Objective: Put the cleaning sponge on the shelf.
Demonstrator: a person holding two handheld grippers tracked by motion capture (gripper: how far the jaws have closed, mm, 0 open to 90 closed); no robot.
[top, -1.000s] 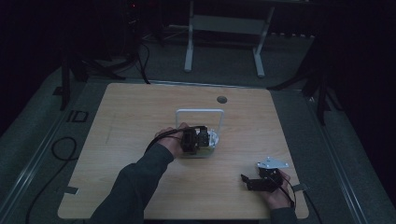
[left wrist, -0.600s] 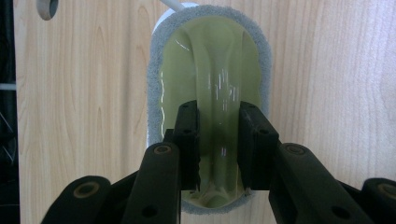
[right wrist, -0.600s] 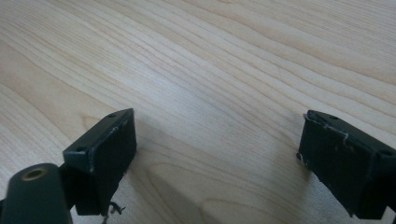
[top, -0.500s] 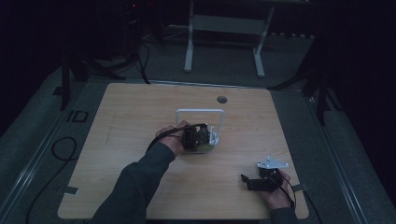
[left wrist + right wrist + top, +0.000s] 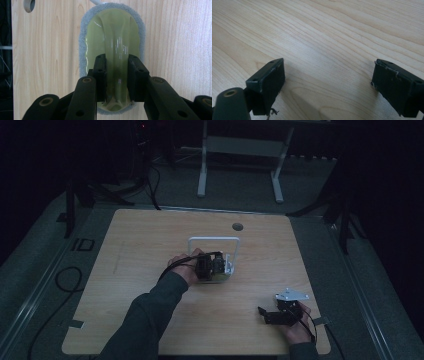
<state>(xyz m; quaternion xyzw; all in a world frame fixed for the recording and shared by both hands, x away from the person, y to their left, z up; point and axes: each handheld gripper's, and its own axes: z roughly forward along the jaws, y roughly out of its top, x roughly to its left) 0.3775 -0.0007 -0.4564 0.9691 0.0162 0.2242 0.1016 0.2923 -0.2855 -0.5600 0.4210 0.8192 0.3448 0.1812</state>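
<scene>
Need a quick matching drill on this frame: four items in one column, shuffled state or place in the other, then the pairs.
Items
1. left hand-held gripper
2. right hand-held gripper
3. scrubber
4. table hole

States or places
A. jaws wide apart over bare wood
B. yellow-green top, grey pad rim, lying on the table
C. far side of the table, beyond the white frame
D. closed on a yellow-green handle ridge

Pairs: 1-D, 2-A, 3-B, 4-C
</scene>
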